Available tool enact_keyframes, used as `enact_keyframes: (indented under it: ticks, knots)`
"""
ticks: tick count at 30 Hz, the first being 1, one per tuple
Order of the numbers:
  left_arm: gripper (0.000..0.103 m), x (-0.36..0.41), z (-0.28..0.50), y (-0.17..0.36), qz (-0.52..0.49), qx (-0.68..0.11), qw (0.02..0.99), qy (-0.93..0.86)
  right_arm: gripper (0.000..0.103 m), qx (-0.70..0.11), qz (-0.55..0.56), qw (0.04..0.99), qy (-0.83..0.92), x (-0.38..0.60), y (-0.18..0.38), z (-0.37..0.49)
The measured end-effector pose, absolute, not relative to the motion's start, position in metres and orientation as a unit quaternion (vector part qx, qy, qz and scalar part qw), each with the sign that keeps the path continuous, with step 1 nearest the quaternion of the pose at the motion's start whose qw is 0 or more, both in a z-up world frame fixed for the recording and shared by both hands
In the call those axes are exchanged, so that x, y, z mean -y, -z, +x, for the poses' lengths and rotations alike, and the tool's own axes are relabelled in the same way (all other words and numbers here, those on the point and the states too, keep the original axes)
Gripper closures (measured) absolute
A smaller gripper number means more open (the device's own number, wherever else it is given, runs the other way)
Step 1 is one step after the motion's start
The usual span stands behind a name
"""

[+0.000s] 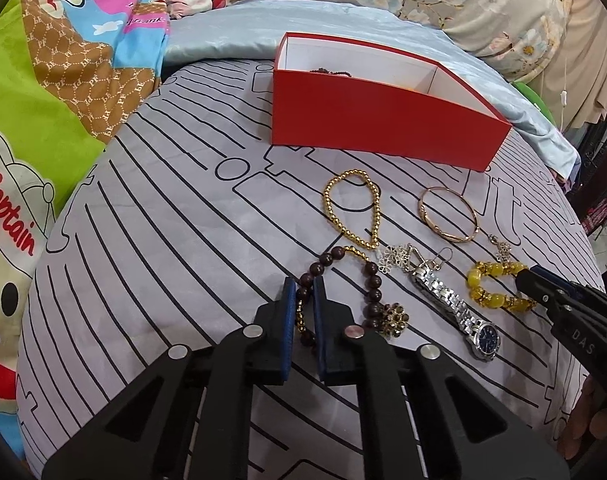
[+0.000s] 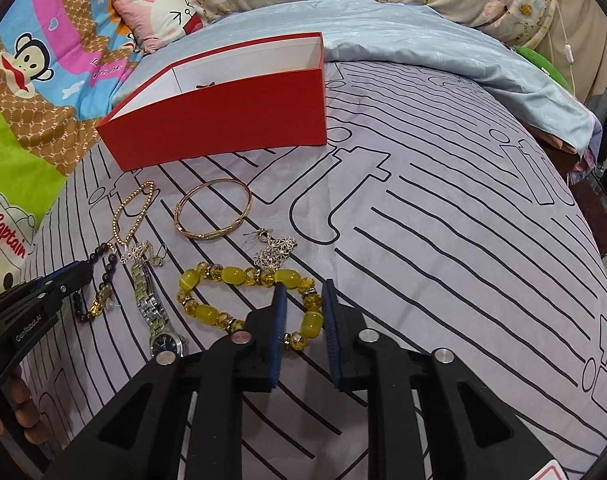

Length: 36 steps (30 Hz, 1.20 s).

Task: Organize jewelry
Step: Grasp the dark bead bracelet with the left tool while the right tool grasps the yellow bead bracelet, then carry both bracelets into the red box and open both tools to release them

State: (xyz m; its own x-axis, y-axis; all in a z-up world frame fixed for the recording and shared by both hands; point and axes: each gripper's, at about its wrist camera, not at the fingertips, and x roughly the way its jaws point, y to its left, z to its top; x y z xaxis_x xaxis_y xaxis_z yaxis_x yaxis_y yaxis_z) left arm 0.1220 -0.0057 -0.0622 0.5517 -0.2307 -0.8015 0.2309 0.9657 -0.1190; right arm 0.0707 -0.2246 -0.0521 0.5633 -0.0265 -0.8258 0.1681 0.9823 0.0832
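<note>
Jewelry lies on a grey striped bedsheet in front of an open red box, which also shows in the right wrist view with something dark inside. My left gripper is slightly open, its fingers straddling the dark brown bead bracelet. My right gripper is open, its fingers either side of the yellow bead bracelet. Also on the sheet are a gold bead bracelet, a rose-gold bangle, a silver watch and silver flower earrings.
Cartoon-print bedding lies to the left, a pale blue quilt and floral cushions behind the box. The bed edge drops off at the right.
</note>
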Motion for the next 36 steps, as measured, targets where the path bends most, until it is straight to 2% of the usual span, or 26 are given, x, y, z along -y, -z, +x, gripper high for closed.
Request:
enact_keyframes:
  ticks: [1, 11, 36]
  knots:
    - [0.096, 0.006, 0.122, 0.062, -0.001, -0.456, 0.88, 0.134, 0.094, -0.465, 0.078, 0.88, 0.054, 0.225, 0.052, 0.071]
    - [0.096, 0.006, 0.116, 0.056, -0.017, -0.46, 0.875, 0.148, 0.095, -0.458, 0.091, 0.883, 0.042, 0.221, 0.044, 0.062]
    - [0.096, 0.016, 0.091, -0.04, -0.028, -0.38, 0.902, 0.202, 0.095, -0.361, 0.087, 0.928, 0.012, 0.217, -0.05, 0.05]
